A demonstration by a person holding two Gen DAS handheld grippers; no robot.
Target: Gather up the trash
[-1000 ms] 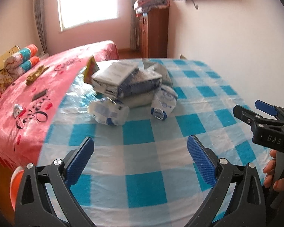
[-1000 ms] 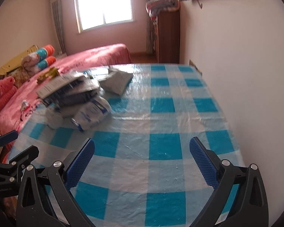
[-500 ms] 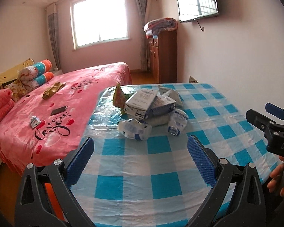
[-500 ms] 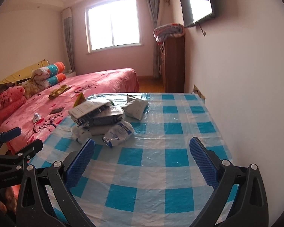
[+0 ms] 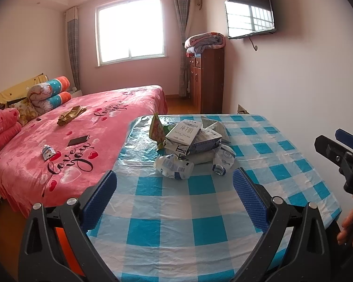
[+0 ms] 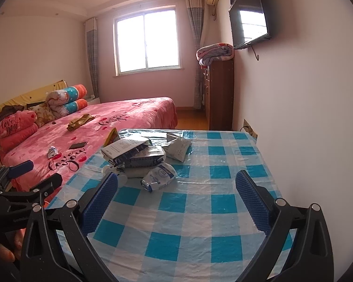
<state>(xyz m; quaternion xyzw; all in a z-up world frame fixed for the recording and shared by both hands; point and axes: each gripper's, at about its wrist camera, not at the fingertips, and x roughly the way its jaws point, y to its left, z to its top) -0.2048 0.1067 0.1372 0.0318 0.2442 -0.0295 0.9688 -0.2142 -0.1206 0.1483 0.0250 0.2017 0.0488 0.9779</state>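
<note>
A pile of trash [image 5: 190, 141] lies at the far middle of the blue checked table [image 5: 200, 211]: flattened milk cartons [image 5: 187, 131], crumpled white and blue pouches [image 5: 174, 168], and a green snack bag [image 5: 156, 130]. The pile also shows in the right wrist view [image 6: 138, 155]. My left gripper [image 5: 174, 199] is open and empty, held back over the near part of the table. My right gripper [image 6: 176, 203] is open and empty, also well short of the pile. Each gripper appears at the edge of the other's view.
A pink bed [image 5: 70, 145] stands left of the table, with a phone [image 5: 78, 140], a small wrapper [image 5: 48, 152] and a gold cloth [image 5: 70, 115] on it. A wooden cabinet [image 5: 209, 80] stands behind the table. The wall runs along the table's right side.
Both grippers have pulled back and tilted up from the table. The trash pile now looks farther away and more of the room shows. Both jaws stay open.
</note>
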